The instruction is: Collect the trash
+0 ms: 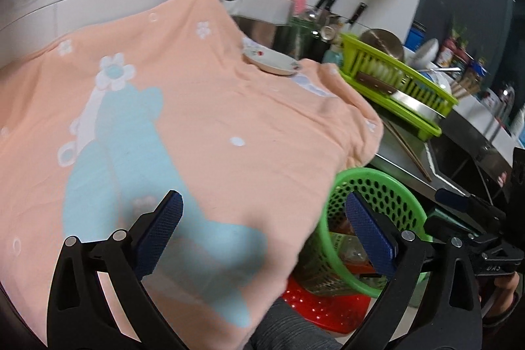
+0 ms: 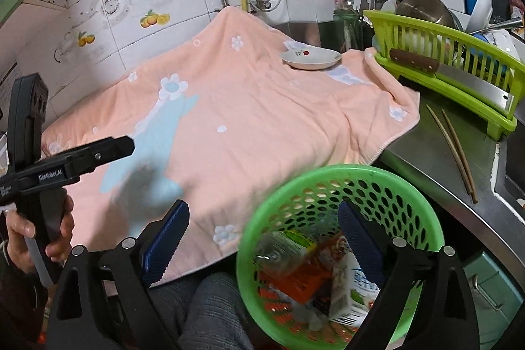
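A peach towel [image 2: 249,107] covered the counter. Both the left gripper [image 1: 262,235] and the right gripper [image 2: 262,241] stood wide apart, holding nothing; the green basket [image 2: 334,182] with trash [image 2: 315,277] sat at lower right.

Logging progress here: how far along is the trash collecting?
Looks nearly done: the green basket already holds a bottle, carton and wrappers. Both tools, left and right, are open and empty. Only a plate sits on the peach towel; no loose trash visible.
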Motion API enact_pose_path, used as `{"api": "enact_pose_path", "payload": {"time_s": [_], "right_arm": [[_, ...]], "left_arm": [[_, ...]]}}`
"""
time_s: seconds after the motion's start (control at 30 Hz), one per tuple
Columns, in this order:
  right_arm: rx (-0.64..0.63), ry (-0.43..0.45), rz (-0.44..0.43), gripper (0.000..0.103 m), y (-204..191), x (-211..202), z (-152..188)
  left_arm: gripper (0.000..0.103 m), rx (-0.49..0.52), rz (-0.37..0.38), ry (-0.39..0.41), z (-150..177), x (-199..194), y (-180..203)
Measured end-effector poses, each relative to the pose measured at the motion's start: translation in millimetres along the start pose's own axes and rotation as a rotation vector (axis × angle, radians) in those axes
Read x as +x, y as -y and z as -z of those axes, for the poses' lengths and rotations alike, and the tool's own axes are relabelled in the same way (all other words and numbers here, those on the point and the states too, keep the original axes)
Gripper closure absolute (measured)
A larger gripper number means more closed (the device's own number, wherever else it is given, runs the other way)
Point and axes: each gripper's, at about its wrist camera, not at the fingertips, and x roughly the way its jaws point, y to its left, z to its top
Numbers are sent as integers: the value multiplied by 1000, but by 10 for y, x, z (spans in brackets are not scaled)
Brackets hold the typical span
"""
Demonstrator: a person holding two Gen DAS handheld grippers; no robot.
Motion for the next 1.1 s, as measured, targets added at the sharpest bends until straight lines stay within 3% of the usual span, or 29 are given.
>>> {"api": "enact_pose_path", "payload": {"time_s": [0.3, 0.6, 1.1], "right_arm": [[-9, 1, 1, 13, -205, 137, -77], [-1, 13, 0, 12, -366, 187, -169], [-17, 57, 27, 11, -452, 77, -210]], "left_arm": [[5, -32, -96, 38, 61, -241, -306], [5, -88, -133, 73, 68, -420, -475], [5, -3, -134, 123, 81, -491, -214]]}}
